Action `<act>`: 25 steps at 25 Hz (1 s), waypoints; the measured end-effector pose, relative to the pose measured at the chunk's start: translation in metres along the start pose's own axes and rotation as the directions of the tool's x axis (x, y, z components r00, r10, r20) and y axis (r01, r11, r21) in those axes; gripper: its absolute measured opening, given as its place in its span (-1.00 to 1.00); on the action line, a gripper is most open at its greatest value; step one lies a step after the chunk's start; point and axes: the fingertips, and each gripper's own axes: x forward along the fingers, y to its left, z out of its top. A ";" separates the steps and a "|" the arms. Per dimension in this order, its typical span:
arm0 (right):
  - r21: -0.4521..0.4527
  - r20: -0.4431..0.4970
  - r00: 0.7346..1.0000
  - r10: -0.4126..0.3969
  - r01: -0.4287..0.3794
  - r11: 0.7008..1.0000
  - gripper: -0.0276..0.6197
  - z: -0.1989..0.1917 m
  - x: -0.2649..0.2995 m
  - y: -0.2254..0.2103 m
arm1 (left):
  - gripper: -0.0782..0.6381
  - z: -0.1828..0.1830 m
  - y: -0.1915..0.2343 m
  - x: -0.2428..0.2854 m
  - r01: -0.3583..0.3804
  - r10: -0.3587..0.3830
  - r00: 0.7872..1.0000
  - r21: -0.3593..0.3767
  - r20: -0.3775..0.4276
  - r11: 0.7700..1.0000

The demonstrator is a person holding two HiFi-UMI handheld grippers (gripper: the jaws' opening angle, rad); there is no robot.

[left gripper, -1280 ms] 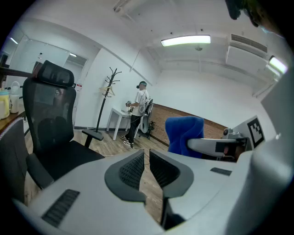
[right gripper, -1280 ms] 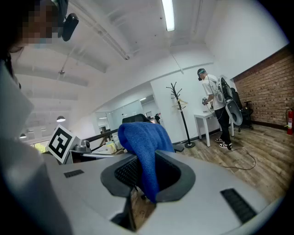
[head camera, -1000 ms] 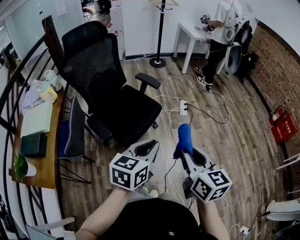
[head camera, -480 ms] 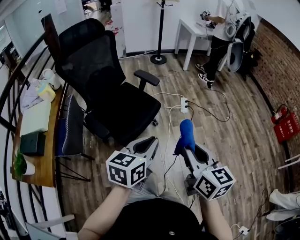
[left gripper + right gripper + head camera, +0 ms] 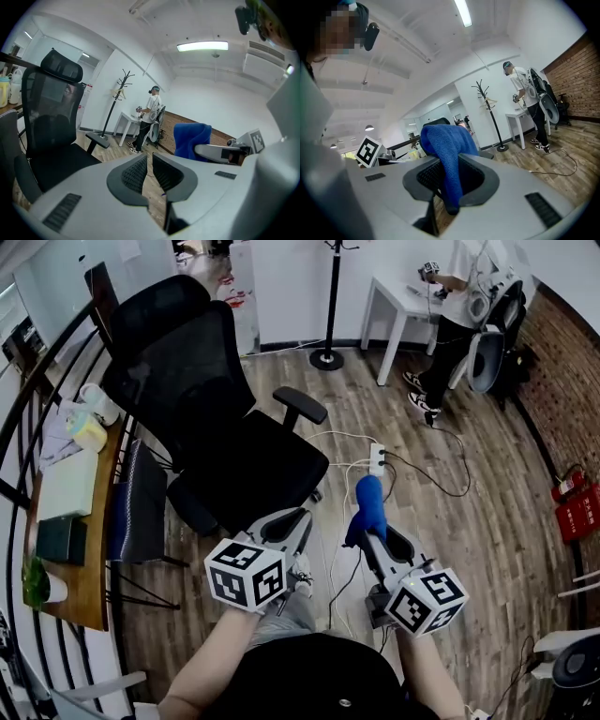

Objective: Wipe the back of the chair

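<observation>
Black mesh office chair [image 5: 216, 418] stands beside the wooden desk [image 5: 89, 577], its seat nearer than a second ago to the left gripper [image 5: 292, 518], jaws together and empty, while the right gripper [image 5: 369, 526] still clamps the blue terry cloth [image 5: 368, 501].

Chair [image 5: 234, 446] stands right of the desk [image 5: 98, 587]; coat stand [image 5: 328, 357] and table [image 5: 401, 298] behind it

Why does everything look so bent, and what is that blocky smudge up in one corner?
Head view: a wide lens bows the wooden floor. Both gripper views: round fisheye pictures with dark corners. Right gripper view: the smudge is a mosaic laid over a face; the blue cloth looks sharp.
</observation>
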 end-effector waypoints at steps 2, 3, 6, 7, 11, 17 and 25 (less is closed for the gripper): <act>-0.009 0.000 1.000 0.020 -0.020 1.000 -0.65 0.013 0.028 -0.006 | -0.65 0.015 0.019 0.014 -0.016 0.016 1.000 -0.010 0.008 1.000; -0.014 0.001 1.000 0.031 -0.031 0.999 -0.65 0.020 0.043 -0.008 | -0.65 0.023 0.029 0.021 -0.024 0.024 1.000 -0.013 0.012 1.000; -0.036 -0.001 0.998 0.067 -0.067 0.997 -0.65 0.044 0.091 -0.015 | -0.65 0.050 0.059 0.041 -0.049 0.049 0.998 -0.011 0.029 0.999; -0.043 -0.004 0.997 0.082 -0.082 0.996 -0.65 0.051 0.108 -0.017 | -0.65 0.059 0.070 0.047 -0.061 0.062 0.997 -0.013 0.037 0.998; -0.057 -0.019 0.989 0.144 -0.144 0.988 -0.65 0.072 0.172 -0.021 | -0.65 0.093 0.118 0.065 -0.114 0.116 0.991 -0.037 0.069 0.993; -0.084 -0.068 0.968 0.243 -0.248 0.965 -0.65 0.085 0.250 -0.007 | -0.65 0.128 0.182 0.067 -0.201 0.210 0.970 -0.078 0.120 0.976; -0.121 -0.142 0.903 0.405 -0.422 0.898 -0.65 0.088 0.321 0.033 | -0.65 0.154 0.239 0.039 -0.335 0.351 0.920 -0.114 0.177 0.935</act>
